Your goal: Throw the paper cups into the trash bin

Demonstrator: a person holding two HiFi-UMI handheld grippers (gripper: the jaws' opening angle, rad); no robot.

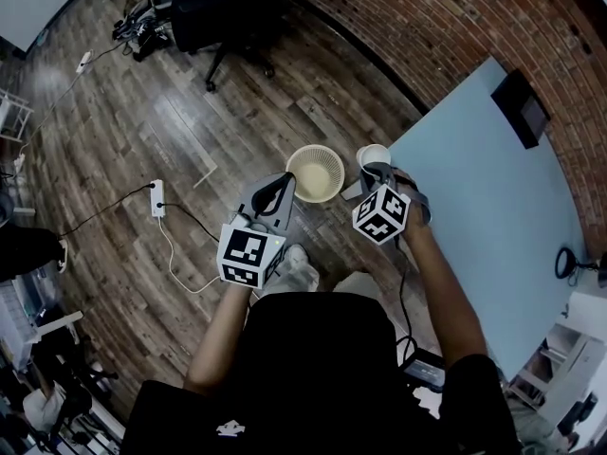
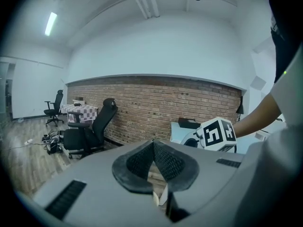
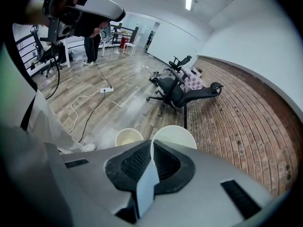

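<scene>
A white paper cup [image 1: 373, 154] hangs in the air just right of the round cream trash bin [image 1: 314, 172], which stands on the wood floor. My right gripper [image 1: 376, 172] is shut on the cup's wall. In the right gripper view the cup [image 3: 174, 135] shows past the jaws, its wall pinched between the pads, with the bin [image 3: 128, 137] lower left of it. My left gripper [image 1: 284, 185] is shut with nothing in it, its tips by the bin's left rim. In the left gripper view its pads [image 2: 142, 161] meet, and the right gripper's marker cube [image 2: 217, 134] shows beyond.
A pale blue table [image 1: 484, 188] runs along the right, with a dark flat object [image 1: 520, 107] on its far end. A power strip [image 1: 157, 197] and cables lie on the floor at left. A black office chair [image 1: 220, 15] stands farther off. A brick wall [image 1: 455, 17] is behind.
</scene>
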